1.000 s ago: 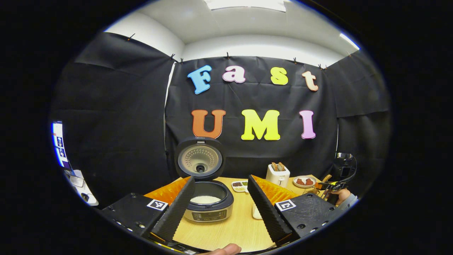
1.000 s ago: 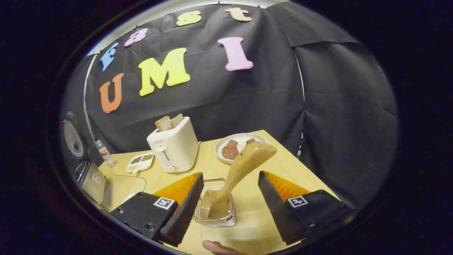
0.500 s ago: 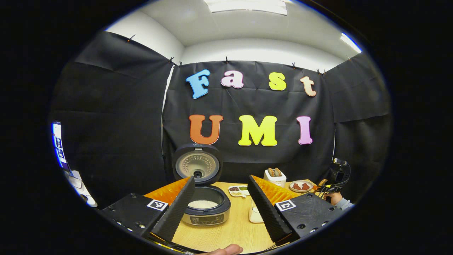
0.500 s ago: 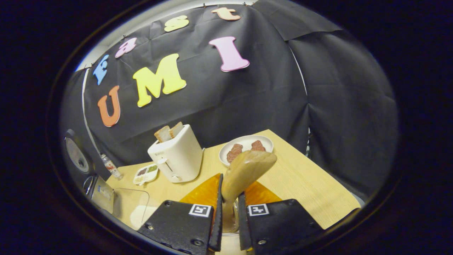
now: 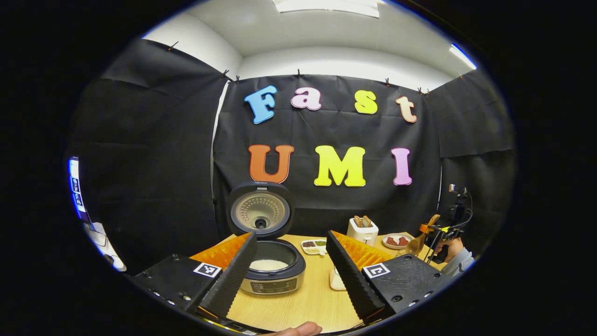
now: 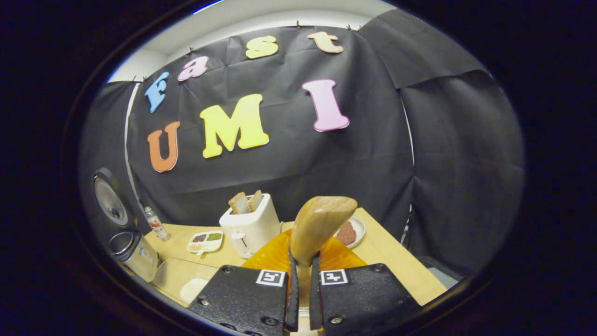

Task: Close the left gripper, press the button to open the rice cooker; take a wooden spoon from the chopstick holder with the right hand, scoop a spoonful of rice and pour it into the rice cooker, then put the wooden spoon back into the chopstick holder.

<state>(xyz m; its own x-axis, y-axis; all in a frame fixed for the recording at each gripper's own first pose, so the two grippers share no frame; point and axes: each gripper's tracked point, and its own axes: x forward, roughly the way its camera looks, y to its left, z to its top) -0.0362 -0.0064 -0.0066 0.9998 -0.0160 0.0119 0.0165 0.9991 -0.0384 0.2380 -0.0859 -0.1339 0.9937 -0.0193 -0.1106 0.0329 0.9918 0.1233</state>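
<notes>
Right gripper view has the right tongs (image 6: 302,298) clamped on the wooden spoon (image 6: 318,228), bowl up to carry it level, right of the open rice cooker (image 5: 273,270), while the left tongs (image 5: 291,273) stand apart before it.

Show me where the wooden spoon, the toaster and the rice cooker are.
wooden spoon (image 6: 319,224), right gripper view, on its bowl.
toaster (image 6: 252,226), right gripper view, on its front.
rice cooker (image 5: 273,280), left gripper view, on its body.
</notes>
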